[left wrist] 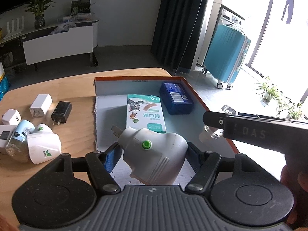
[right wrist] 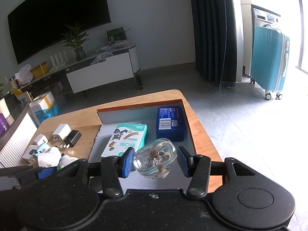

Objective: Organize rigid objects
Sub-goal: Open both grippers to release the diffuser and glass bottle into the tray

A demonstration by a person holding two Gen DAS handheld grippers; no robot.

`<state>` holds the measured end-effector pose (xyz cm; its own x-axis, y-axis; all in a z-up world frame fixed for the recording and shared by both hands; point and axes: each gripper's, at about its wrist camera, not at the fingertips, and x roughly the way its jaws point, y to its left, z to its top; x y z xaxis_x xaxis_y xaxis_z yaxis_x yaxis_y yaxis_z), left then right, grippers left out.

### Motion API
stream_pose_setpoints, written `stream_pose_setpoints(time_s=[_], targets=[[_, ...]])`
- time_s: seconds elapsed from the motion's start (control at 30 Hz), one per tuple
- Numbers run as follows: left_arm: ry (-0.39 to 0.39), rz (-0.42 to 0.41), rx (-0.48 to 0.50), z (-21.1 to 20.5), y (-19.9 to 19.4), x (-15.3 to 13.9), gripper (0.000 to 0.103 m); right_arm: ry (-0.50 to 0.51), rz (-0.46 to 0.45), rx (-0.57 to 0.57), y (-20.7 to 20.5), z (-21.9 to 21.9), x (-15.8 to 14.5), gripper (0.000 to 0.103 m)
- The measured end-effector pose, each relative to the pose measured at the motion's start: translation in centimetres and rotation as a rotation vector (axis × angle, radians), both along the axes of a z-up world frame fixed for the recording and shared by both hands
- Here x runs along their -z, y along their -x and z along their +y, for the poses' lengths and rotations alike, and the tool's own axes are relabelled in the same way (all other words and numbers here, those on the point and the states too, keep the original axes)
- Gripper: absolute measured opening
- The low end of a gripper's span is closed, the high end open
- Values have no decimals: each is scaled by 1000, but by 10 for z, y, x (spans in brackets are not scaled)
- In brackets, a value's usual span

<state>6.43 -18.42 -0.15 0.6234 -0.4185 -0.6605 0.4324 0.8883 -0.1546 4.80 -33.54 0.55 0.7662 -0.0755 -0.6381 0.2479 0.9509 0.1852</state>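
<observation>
The left claw (left wrist: 153,155), clenched on the grey-white plastic plug-in device (left wrist: 154,152), and the right claw (right wrist: 156,160), clenched on the clear glass bottle (right wrist: 155,158), should each lower gently into the free floor of the orange-edged cardboard tray (left wrist: 198,93) just below and ahead, beside the boxes

My left tool (left wrist: 152,154) holds a white plug-in device (left wrist: 154,154) with a green button, prongs tilted up toward the far left, over the near end of the orange-rimmed tray (left wrist: 198,94). My right tool (right wrist: 156,160) holds a clear glass bottle (right wrist: 155,160) above the tray's near right part. In the tray, the teal-and-white box (left wrist: 145,112) lies flat mid-tray, the blue box (left wrist: 176,98) just beside it at the far right.
</observation>
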Motion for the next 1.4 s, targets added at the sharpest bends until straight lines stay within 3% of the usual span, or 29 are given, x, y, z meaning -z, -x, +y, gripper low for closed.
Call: stream_pose_setpoints(time_s=[0.33, 0.5, 0.77, 0.87, 1.0, 1.1, 1.4], targets=[[-7, 16, 14, -8, -5, 6, 73, 2, 44, -21, -35, -12, 10, 60], [-12, 25, 21, -10, -7, 8, 73, -13, -82, 32, -29, -23, -5, 68], [10, 53, 53, -23, -11, 10, 73, -6, -115, 87, -3, -32, -19, 73], [25, 66, 59, -25, -11, 10, 83, -9, -117, 93, 4, -31, -21, 75], [21, 54, 46, -21, -8, 5, 85, -8, -97, 66, 8, -22, -20, 77], [10, 55, 12, -13, -7, 0, 94, 0, -99, 52, 11, -12, -20, 79], [-14, 45, -93, 18, -2, -20, 98, 13, -96, 20, 15, 14, -26, 84]])
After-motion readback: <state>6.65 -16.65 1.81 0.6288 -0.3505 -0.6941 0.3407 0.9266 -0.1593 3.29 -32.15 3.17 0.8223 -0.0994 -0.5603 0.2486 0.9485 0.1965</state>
